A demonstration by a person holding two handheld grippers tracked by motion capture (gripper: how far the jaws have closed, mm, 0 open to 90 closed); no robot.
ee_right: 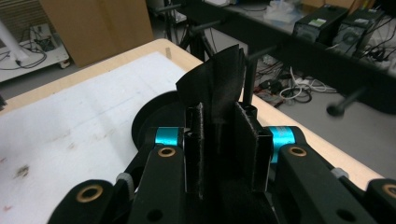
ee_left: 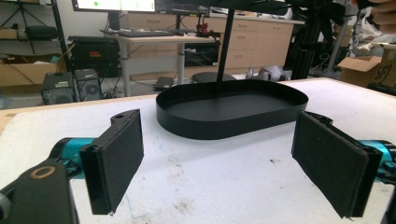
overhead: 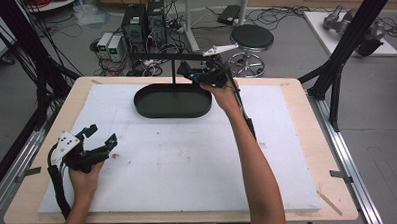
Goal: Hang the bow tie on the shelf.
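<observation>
High view: white mat [overhead: 178,157] on wooden table [overhead: 307,138]; left tool [overhead: 98,136] gapes empty, right tool [overhead: 187,71] pinches a black sheet [ee_right: 217,84].

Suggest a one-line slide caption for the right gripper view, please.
Right hand-held gripper shut on a folded black strap above the black oval tray.

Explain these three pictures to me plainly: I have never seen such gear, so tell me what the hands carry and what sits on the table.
A person holds a two-jaw claw in each hand. One picture looks down from above; the other two come from cameras riding on each claw. On the white mat stands a black oval tray with a thin post rising from it to a crossbar. The left claw rests open near the mat's left edge, holding nothing. The right claw, raised over the tray's far side, is shut on a thin black sheet; what that sheet is I cannot tell.
</observation>
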